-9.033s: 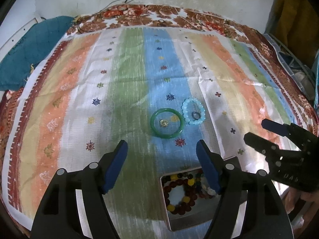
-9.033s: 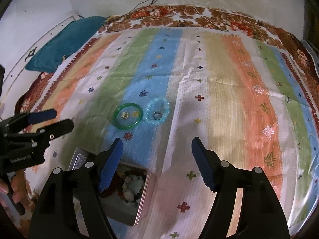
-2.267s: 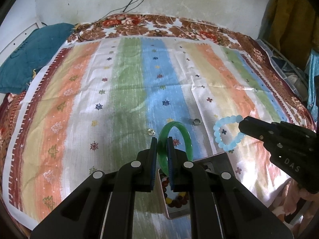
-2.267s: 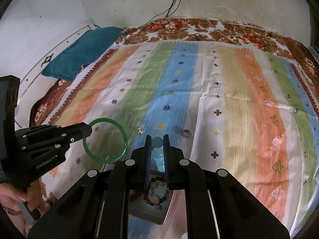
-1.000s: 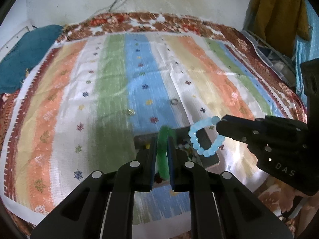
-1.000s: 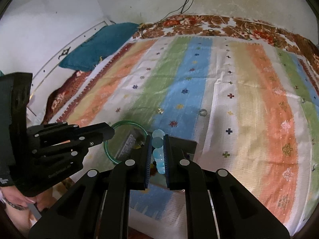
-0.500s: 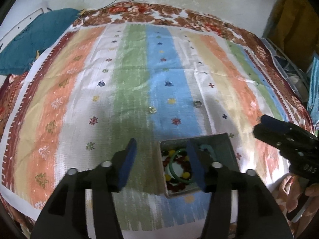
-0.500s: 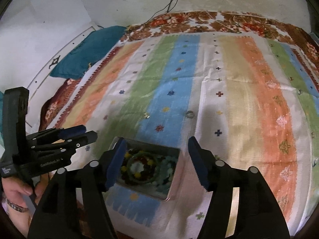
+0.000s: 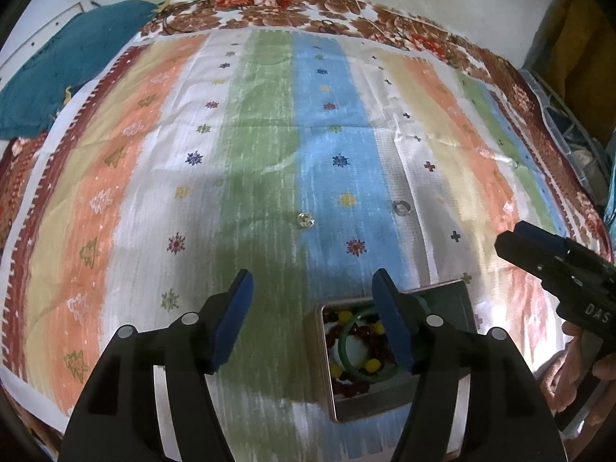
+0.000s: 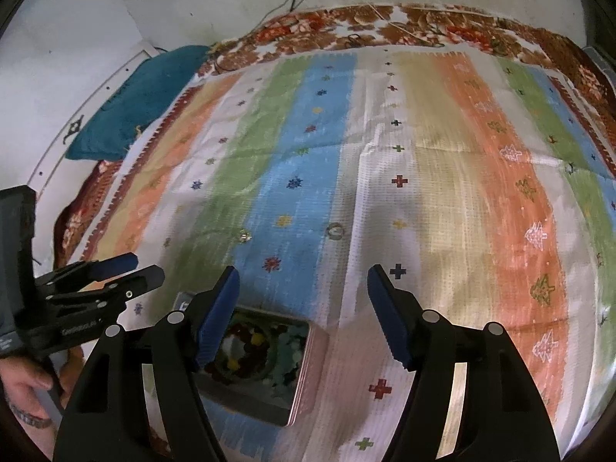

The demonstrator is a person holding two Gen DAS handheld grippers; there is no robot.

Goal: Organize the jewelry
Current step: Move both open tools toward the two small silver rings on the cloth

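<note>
A square metal tin [image 9: 442, 296] [image 10: 300, 377] sits on the striped cloth near its front edge. It holds bead bracelets, the green bangle [image 9: 348, 362] and the pale blue bead bracelet [image 10: 287, 350]. A small gold ring [image 9: 304, 220] [image 10: 244, 235] and a silver ring [image 9: 400, 208] [image 10: 334, 230] lie on the cloth beyond the tin. My left gripper [image 9: 312, 308] is open and empty just left of the tin. My right gripper [image 10: 302, 300] is open and empty above the tin's right side.
The striped cloth [image 9: 269, 134] covers a floral blanket [image 9: 346, 11]. A teal cushion [image 9: 57, 65] lies at the far left by the white wall. Cables hang on the wall at the back. Clutter stands at the right edge [image 9: 577, 146].
Both grippers opened about a second ago and dropped the green bangle and the blue bracelet into the tin. Since half a second ago both have pulled back slightly, still open.
</note>
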